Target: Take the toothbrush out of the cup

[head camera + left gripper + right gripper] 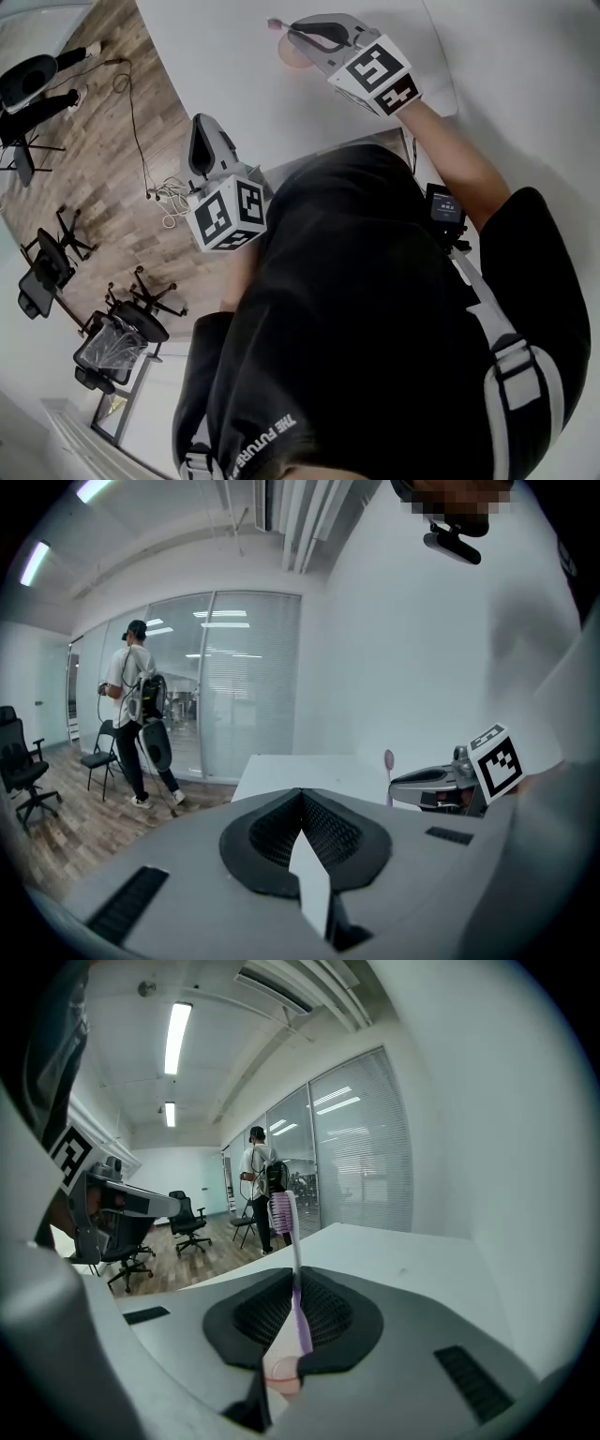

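Right gripper view: right tongs clamped on toothbrush, bristle head upward, over white table | left tongs pressed together, nothing between, above wood floor near table edge

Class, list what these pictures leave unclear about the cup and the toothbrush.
- Cup: in the head view it is mostly covered by the right gripper, so its inside does not show.
- Toothbrush, handle end: in the right gripper view it is hidden below the shut jaws, so whether it is clear of the cup is unclear.
- Toothbrush bristles: too small in the left gripper view.
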`<act>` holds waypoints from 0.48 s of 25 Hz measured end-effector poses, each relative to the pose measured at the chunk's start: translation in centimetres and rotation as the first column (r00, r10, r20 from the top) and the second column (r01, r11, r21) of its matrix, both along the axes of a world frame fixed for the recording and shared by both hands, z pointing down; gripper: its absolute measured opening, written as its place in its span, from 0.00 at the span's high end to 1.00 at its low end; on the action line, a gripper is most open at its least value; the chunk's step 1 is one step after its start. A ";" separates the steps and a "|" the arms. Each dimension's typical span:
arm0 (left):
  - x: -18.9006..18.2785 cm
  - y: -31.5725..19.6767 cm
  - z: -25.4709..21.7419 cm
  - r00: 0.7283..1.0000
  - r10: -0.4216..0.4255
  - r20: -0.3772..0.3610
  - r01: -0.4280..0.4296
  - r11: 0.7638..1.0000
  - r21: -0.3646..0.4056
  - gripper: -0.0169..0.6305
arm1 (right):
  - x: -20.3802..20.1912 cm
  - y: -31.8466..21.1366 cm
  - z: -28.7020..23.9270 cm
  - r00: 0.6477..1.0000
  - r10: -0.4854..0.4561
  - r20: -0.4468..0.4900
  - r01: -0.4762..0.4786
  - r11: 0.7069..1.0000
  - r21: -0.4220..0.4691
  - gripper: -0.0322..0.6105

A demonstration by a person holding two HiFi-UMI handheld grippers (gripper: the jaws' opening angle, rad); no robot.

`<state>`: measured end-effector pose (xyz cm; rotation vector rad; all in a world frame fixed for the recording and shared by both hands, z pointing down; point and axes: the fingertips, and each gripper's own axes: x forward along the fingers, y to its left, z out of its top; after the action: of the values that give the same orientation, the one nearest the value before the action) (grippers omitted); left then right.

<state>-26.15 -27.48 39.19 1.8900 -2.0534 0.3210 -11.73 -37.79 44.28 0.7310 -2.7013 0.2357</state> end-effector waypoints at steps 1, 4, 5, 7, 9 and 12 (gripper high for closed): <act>0.1 -0.2 0.0 1.000 0.006 0.000 -0.006 1.000 0.004 0.96 | 0.0 0.1 0.0 1.000 -0.002 0.000 0.002 1.000 0.003 0.89; 0.7 -1.1 0.1 1.000 0.020 -0.001 -0.020 1.000 0.012 0.96 | 0.0 -0.2 -0.5 1.000 -0.006 0.010 0.006 1.000 0.007 0.89; 0.8 -1.4 0.2 1.000 0.024 -0.002 -0.024 1.000 0.013 0.96 | 0.0 -0.3 -0.7 1.000 -0.006 0.016 0.006 1.000 0.007 0.89; 1.2 -1.9 0.4 0.999 0.035 -0.004 -0.035 0.999 0.014 0.96 | 0.0 -0.5 -1.2 1.000 -0.006 0.025 0.005 1.000 0.010 0.89; 1.9 -2.1 0.2 0.999 0.045 -0.010 -0.045 0.999 0.018 0.96 | 0.2 -0.5 -2.1 1.000 -0.004 0.027 0.004 1.000 0.015 0.89; 3.2 -2.4 -0.3 0.998 0.066 -0.023 -0.066 0.997 0.031 0.96 | 0.9 -0.2 -3.1 1.000 -0.002 0.030 0.001 1.000 0.017 0.89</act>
<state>-22.90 -29.83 38.90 1.9730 -1.9944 0.2842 -10.80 -37.94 41.15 0.7361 -2.7356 0.2252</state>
